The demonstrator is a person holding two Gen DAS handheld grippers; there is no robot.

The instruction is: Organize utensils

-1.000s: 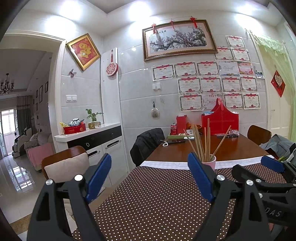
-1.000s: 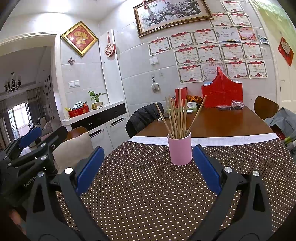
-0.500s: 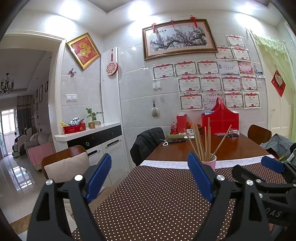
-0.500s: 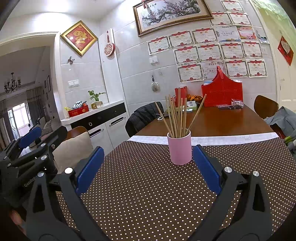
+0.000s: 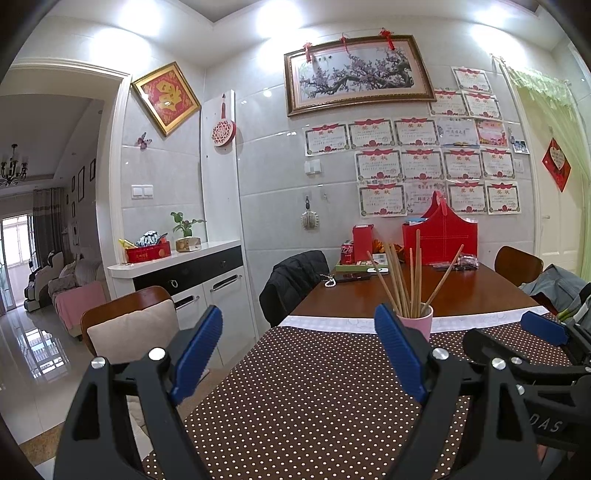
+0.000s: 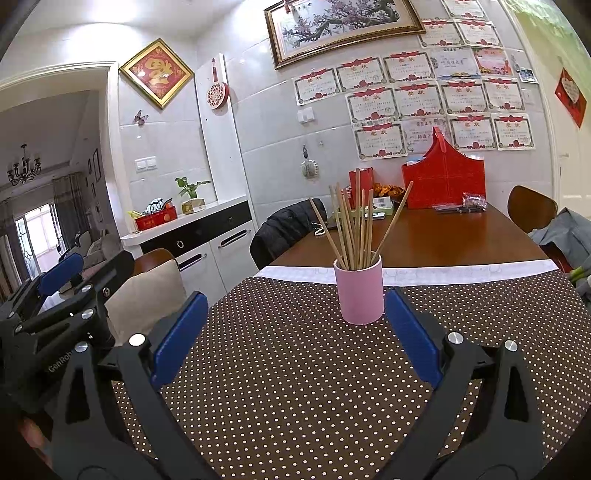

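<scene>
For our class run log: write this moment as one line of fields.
left gripper: open, empty | right gripper: open, empty | chopsticks: upright in pink cup | cup: on dotted tablecloth, untouched

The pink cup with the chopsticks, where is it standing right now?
The pink cup stands upright on the polka-dot tablecloth, centre of the right wrist view, just ahead of the open right gripper.

Bright ceiling lights [image 5: 280, 18] glare off glossy wall tiles [image 5: 273, 122]; sharp focus, heavy fisheye bending, dark vignetted corners.

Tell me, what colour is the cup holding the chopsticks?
Pink. The cup shows best in the right wrist view, chopsticks standing inside.
</scene>
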